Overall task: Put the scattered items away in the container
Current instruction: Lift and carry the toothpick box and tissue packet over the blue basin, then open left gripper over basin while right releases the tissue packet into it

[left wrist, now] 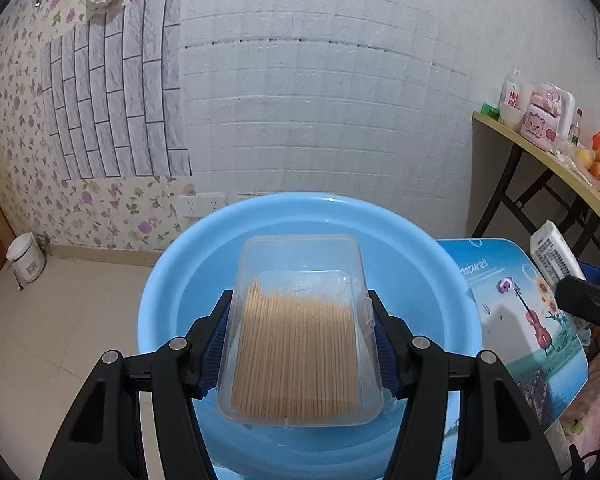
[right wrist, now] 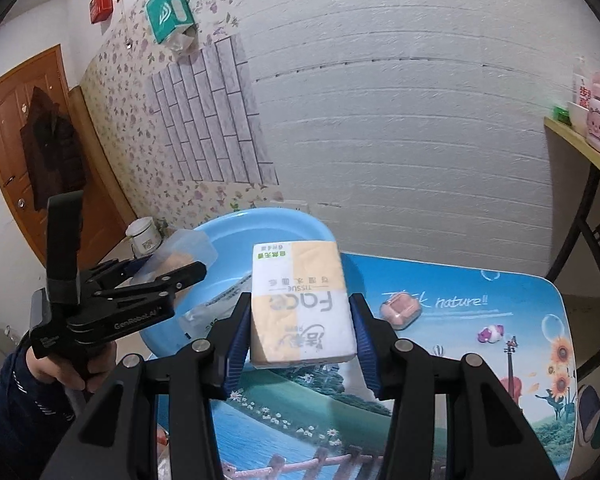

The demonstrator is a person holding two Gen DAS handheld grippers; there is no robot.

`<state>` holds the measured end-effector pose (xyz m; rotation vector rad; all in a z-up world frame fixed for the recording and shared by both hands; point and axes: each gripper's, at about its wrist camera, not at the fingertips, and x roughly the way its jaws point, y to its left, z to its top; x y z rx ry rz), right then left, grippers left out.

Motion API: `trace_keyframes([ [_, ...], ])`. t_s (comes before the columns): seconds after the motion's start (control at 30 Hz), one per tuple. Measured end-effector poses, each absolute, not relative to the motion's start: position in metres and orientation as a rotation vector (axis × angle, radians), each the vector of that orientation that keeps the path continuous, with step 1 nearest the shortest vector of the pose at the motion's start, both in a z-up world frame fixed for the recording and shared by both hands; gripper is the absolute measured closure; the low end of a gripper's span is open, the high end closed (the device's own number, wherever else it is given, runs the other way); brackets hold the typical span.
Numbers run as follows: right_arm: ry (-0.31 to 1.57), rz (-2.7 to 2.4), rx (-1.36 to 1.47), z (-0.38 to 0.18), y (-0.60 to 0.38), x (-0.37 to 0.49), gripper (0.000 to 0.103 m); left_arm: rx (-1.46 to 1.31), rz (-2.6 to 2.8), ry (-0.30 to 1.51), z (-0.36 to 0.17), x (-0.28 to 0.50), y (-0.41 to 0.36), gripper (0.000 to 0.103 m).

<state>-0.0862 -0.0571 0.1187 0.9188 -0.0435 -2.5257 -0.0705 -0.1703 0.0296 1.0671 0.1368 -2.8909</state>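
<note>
My left gripper (left wrist: 300, 344) clenched a clear plastic toothpick box (left wrist: 300, 332) over the round blue plastic basin (left wrist: 172, 280). My right gripper (right wrist: 300, 336) clenched a yellow-and-white tissue pack (right wrist: 300, 300) above the bench (right wrist: 480, 320).

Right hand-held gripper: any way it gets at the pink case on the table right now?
Probably not yet: the right hand-held gripper is shut on a tissue pack. The pink case lies uncovered on the table beside it.

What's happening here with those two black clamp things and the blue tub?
A person is tidying items into the blue basin with two hand-held grippers. The left gripper holds a clear box of toothpicks over the basin. The right gripper grips a tissue pack above the table, beside the basin. A small pink case lies on the table.
</note>
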Motion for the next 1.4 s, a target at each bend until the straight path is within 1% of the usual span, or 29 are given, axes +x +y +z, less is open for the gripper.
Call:
trace_keyframes([
  [0.3, -0.005, -2.494, 0.94, 0.112, -0.077, -0.094, 0.054, 1.106, -2.904, 0.083, 0.021, -0.081, -0.169, 0.043],
  [0.33, -0.001, -2.492, 0.945, 0.111, -0.08, -0.096, 0.054, 1.107, -2.906, 0.073, 0.021, -0.081, -0.168, 0.041],
  [0.37, 0.002, -2.49, 0.948, 0.11, -0.082, -0.097, 0.054, 1.102, -2.91, 0.062, 0.021, -0.081, -0.168, 0.033],
  [0.43, 0.008, -2.483, 0.96, 0.107, -0.085, -0.098, 0.054, 1.066, -2.931, 0.036, 0.024, -0.078, -0.168, 0.023],
  [0.47, 0.012, -2.48, 0.964, 0.106, -0.087, -0.099, 0.054, 1.049, -2.942, 0.029, 0.026, -0.077, -0.168, 0.02],
  [0.57, 0.025, -2.473, 0.977, 0.102, -0.095, -0.103, 0.054, 1.026, -2.958, 0.022, 0.029, -0.075, -0.171, 0.015],
  [0.73, 0.068, -2.46, 0.994, 0.099, -0.106, -0.109, 0.054, 1.002, -2.931, 0.078, 0.03, -0.071, -0.186, 0.015],
  [0.8, 0.082, -2.453, 1.003, 0.098, -0.112, -0.112, 0.054, 1.002, -2.914, 0.124, 0.031, -0.069, -0.195, 0.012],
  [0.87, 0.098, -2.443, 1.008, 0.096, -0.118, -0.115, 0.054, 0.991, -2.896, 0.156, 0.033, -0.065, -0.202, 0.006],
  [1.03, 0.125, -2.418, 0.991, 0.095, -0.133, -0.119, 0.055, 0.942, -2.893, 0.179, 0.04, -0.05, -0.214, 0.004],
  [1.13, 0.156, -2.416, 0.985, 0.09, -0.14, -0.124, 0.055, 0.93, -2.899, 0.186, 0.041, -0.042, -0.217, 0.0],
  [1.4, 0.169, -2.416, 1.013, 0.078, -0.143, -0.136, 0.054, 0.96, -2.882, 0.198, 0.035, -0.043, -0.218, 0.0],
])
